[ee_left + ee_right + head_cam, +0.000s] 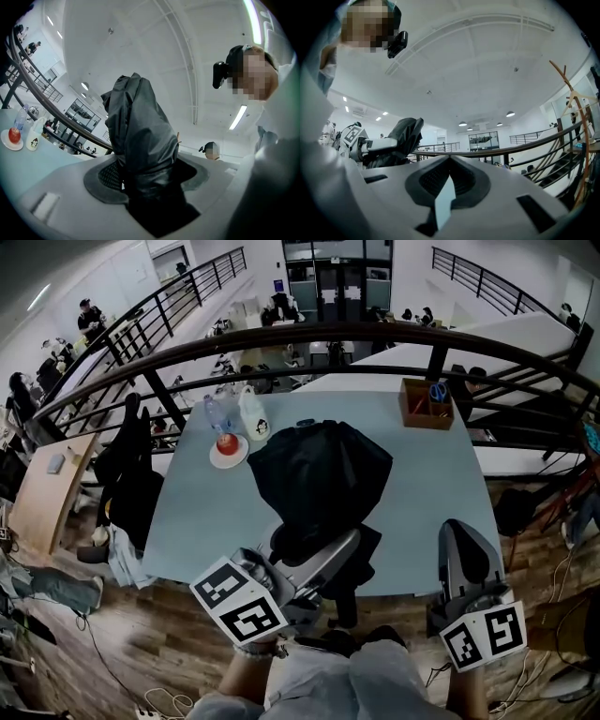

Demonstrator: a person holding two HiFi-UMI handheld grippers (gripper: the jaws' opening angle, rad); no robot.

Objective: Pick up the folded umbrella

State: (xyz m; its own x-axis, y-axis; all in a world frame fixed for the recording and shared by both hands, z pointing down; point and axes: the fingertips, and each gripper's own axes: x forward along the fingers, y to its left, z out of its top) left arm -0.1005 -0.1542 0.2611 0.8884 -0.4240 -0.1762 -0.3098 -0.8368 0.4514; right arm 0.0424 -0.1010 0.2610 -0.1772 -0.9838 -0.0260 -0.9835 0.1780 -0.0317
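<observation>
The folded black umbrella point(319, 474) is a crumpled bundle of dark fabric above the near middle of the pale blue table point(441, 493). My left gripper point(345, 547) is shut on its lower end, at the table's near edge. In the left gripper view the umbrella point(140, 131) rises upright from between the jaws of my left gripper point(145, 176) and fills the middle. My right gripper point(466, 554) is at the near right edge, apart from the umbrella. Its jaws are shut with nothing in them in the right gripper view point(450, 161), where the umbrella point(401, 136) shows at the left.
At the table's far left stand a white plate with a red apple point(228, 448), a clear bottle point(217, 413) and a white bottle point(253, 416). A wooden box with scissors point(427, 401) sits far right. A dark railing point(309, 334) runs behind; a black jacket point(127, 474) hangs at the left.
</observation>
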